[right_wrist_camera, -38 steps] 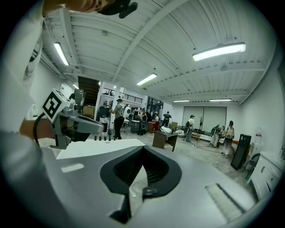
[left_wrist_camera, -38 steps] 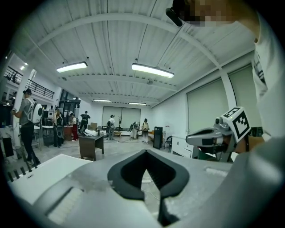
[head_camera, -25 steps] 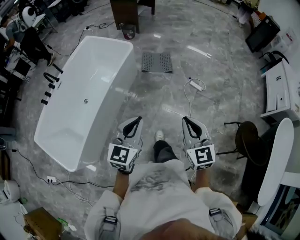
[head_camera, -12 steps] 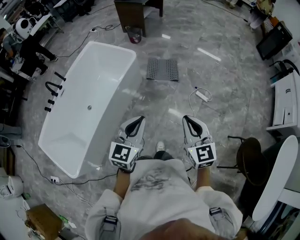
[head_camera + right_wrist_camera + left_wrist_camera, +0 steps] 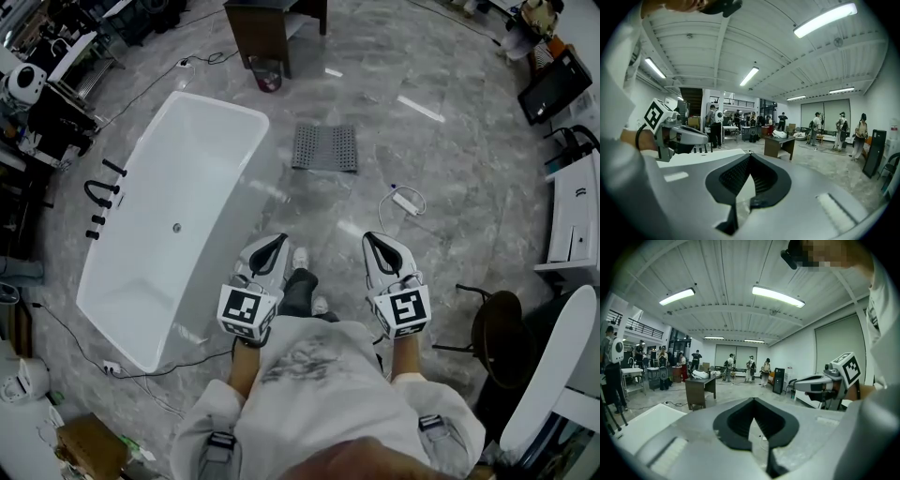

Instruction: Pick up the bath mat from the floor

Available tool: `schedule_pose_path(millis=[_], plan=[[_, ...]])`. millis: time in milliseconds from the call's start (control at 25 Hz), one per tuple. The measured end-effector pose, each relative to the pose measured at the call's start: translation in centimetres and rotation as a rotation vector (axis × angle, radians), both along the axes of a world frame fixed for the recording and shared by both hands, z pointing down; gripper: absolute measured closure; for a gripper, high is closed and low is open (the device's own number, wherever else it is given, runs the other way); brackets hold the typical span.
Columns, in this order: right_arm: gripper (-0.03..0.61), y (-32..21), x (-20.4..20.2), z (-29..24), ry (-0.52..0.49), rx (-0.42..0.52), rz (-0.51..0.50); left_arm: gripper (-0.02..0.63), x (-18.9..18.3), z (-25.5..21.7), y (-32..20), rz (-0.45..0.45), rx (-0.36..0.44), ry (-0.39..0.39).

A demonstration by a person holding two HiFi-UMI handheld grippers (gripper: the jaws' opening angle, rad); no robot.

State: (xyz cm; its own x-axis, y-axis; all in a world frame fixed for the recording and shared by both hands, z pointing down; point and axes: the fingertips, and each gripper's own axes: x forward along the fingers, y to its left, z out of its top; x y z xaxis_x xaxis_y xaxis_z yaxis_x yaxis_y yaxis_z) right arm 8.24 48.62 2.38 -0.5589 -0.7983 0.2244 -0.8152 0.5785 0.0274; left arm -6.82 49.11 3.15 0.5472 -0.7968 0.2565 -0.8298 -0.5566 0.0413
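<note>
Position of items, taken from the bathtub point(image 5: 169, 216), a white freestanding unit set on the grey marbled floor point(image 5: 450, 159).

1. Left of the bathtub: a set of black tap fittings point(image 5: 98, 192) stands close against its long side.
2. Near the bathtub's near right side: the left gripper point(image 5: 274, 240) is held above the floor. Its own view shows the jaws closed tip to tip with nothing between them.
3. Beyond the bathtub's far end: a dark wooden desk point(image 5: 274, 23), with a small waste bin point(image 5: 268, 75) on the floor beside it.
4. Right of the bathtub's far corner: the bath mat point(image 5: 324, 147), grey and perforated, lies flat on the floor, near the tub but apart from it. It is well ahead of both grippers and neither touches it.
5. Between the grippers, right of the bathtub: the person's shoe point(image 5: 300, 258) and dark trouser leg are visible.
6. Further right of the bathtub: the right gripper point(image 5: 373, 239) is held level with the left one. Its own view shows the jaws shut together and empty.
7. Right of the mat, on the side away from the bathtub: a white power strip point(image 5: 406, 200) with its cable lies loose on the floor.
8. Well to the right of the bathtub: a dark round stool point(image 5: 502, 319), and past it a white cabinet point(image 5: 572, 220).

Both gripper views show people standing at the far end of the hall; detail there is too small to report.
</note>
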Motion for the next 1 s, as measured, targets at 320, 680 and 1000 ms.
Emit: schedule_pose_path(millis=[320, 680, 1000], plan=[[0.577, -9.0, -0.7, 0.9, 0.027, -0.014, 0.027, 0.612, -1.1, 1.5, -9.5, 0.02, -0.015, -0.003], [0.577, -21.9, -3.4, 1.7, 0.073, -0.055, 0.046, 0.612, -4.3, 3.6, -22.2, 0.029, -0.07, -0.01], [0.577, -29.6, -4.3, 4.7, 0.115, -0.122, 0.101, 0.612, -5.5, 6.0, -31.0, 0.053, -0.103, 0.014]])
